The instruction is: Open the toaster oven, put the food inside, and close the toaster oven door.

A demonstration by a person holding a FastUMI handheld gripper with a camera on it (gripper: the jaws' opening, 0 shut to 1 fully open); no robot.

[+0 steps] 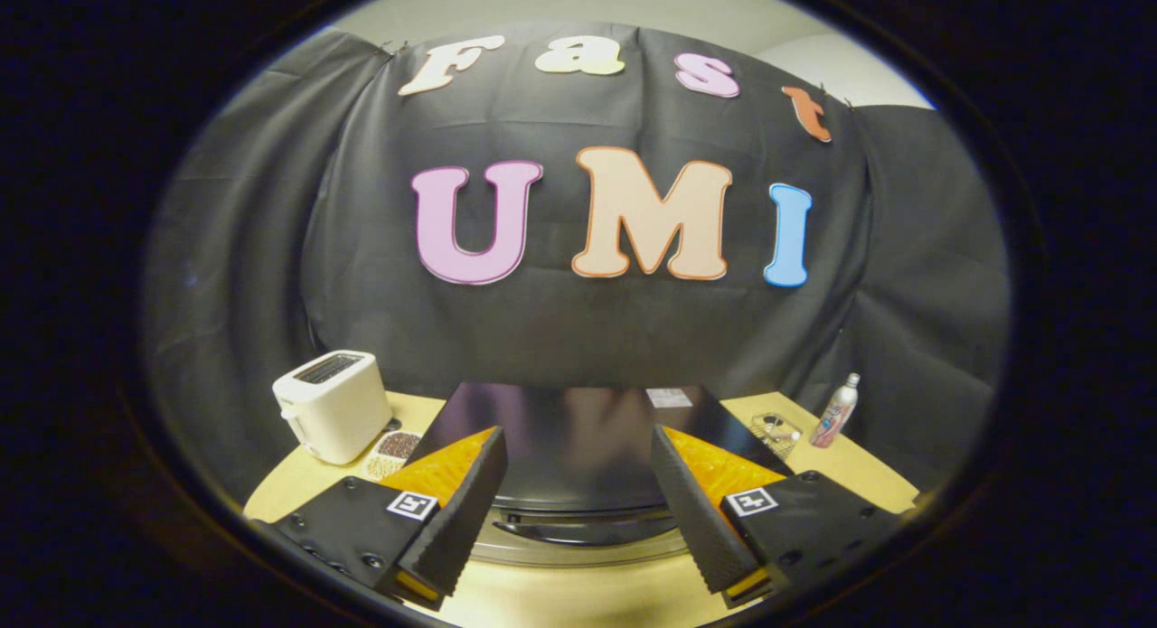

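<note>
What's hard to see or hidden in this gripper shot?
- Toaster oven: its front door lies below its top edge, between the open tool fingers; door state unclear.
- Small tray: contents too small to identify.
- Clear container: contents too small.
- Bottle: label unreadable.

We get dim, soft light from overhead, faint glare on the toaster oven (578,429) top, and heavy fisheye bending around it.

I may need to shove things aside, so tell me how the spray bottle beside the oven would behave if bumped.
The spray bottle stands tall and narrow on the table, right of the toaster oven, so it would probably tip easily. Its round body would likely roll once down. It looks light, perhaps plastic, though I cannot tell how full it is. The tool hangs open over the oven, well apart from it.
</note>
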